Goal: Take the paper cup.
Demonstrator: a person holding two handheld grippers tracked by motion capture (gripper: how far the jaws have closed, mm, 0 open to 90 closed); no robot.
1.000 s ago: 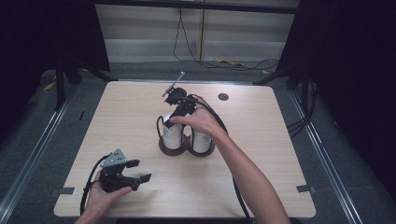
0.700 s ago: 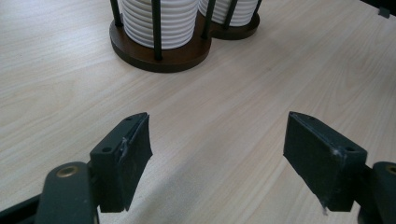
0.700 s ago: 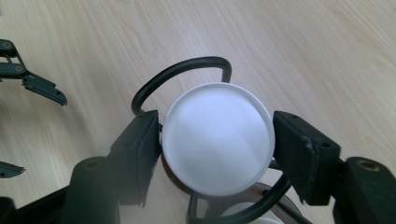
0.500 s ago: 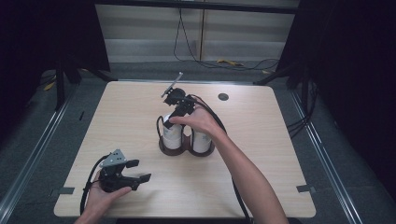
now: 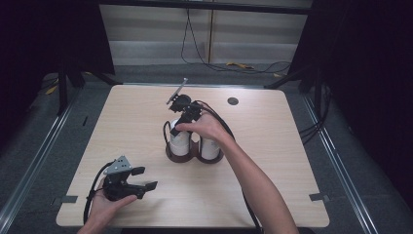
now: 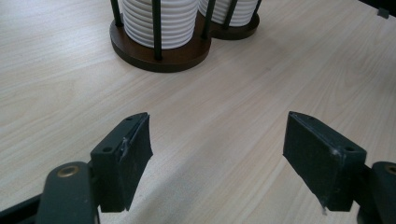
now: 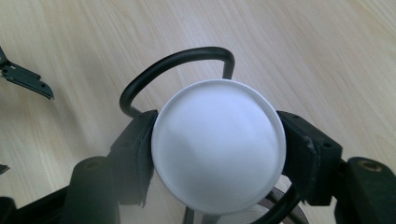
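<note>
We have the right gripper [image 7: 215, 154] clamped on the top cup [image 7: 218, 151] of the left stack in the wire cup holder [image 5: 194, 155] at mid surface [image 5: 292, 146]; its jaws have just been closing. Lifting it out remains. Our left gripper [image 6: 217, 158] rests open and empty near the front edge. Against the earlier frames, little has shifted.

Light wood-grain table [image 5: 292, 161], rounded corners, standing on grey floor [image 5: 350, 161]. Dark round grommet [image 5: 233, 101] in tabletop near far edge, right of centre. Cup rack [image 5: 194, 155], twin round brown bases touching, black upright rods, sits mid-table; holds white ribbed cup stacks [image 6: 159, 21]. Grey tape tabs [image 5: 317, 197] at near left and right table edges.
</note>
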